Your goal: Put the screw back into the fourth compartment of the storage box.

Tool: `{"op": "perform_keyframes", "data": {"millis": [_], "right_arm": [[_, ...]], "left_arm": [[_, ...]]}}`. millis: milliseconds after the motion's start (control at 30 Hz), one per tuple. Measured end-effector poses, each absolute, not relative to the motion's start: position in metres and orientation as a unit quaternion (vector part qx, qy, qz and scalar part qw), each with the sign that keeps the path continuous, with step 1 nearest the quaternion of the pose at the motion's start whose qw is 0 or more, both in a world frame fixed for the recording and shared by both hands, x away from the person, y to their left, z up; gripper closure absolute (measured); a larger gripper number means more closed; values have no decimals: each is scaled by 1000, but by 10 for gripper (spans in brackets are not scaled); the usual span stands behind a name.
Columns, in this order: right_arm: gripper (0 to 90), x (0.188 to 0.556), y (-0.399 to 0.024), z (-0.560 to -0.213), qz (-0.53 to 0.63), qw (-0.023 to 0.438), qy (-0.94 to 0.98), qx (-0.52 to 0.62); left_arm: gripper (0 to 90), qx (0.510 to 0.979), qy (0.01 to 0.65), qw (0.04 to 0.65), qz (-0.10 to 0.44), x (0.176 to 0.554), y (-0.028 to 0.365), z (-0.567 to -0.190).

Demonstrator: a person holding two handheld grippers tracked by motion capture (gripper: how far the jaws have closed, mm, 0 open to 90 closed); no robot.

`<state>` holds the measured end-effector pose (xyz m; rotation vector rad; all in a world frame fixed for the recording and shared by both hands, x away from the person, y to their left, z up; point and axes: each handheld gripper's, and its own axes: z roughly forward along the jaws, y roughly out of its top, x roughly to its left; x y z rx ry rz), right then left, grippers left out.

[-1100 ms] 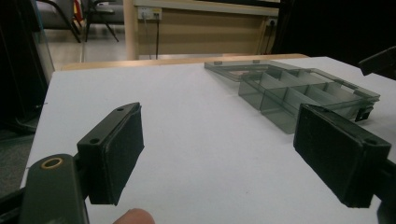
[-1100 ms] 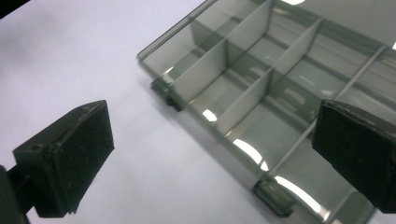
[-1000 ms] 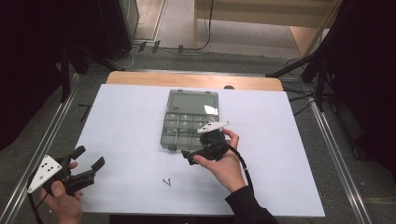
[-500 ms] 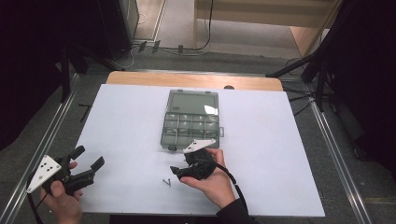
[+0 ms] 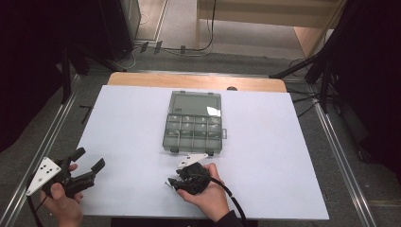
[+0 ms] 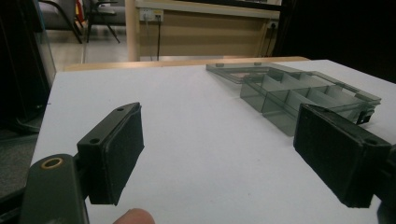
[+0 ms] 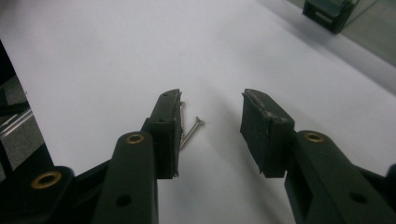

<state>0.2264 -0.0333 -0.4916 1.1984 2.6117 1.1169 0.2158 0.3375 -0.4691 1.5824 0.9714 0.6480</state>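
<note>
White sheeting covers the table (image 5: 127,123), which carries every item. Left to right: the left gripper (image 5: 90,166) hovers at the near left corner of the surface, held in a hand (image 5: 64,203), jaws spread wide with nothing between them, as the left gripper view confirms (image 6: 219,154). Near the middle of the near edge, the right gripper (image 5: 171,182) points left and down at the surface; its jaws have just been closing and stand partly apart. In the right gripper view (image 7: 212,123), two screws (image 7: 189,130) lie on the surface between the pads, one just beside the left pad, neither clamped. A smoky translucent compartment box (image 5: 194,125), lid open, sits at the centre of the surface, toward the far edge.
</note>
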Motion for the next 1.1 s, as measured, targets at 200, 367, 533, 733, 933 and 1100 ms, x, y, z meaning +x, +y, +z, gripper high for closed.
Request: {"op": "perform_keyframes", "data": {"millis": [200,367,533,733,933,1100], "right_arm": [[644,224,-32,-496,367,14,845,389],[675,219,-26,-497,349,21,849,396],[669,215,-23,-501,333,42,855,396],[667,212,-18,-501,329,57,856,395],[742,208,-15,-502,318,88,863,383],[826,211,-20,-503,325,87,861,381]], "left_arm": [[164,669,412,554,275,216,337,-469],[163,670,411,554,274,216,337,-469],[164,670,412,554,274,216,337,-469],[164,671,412,553,274,216,337,-469],[164,671,412,553,274,215,335,-469],[164,671,413,552,273,215,336,-469]]}}
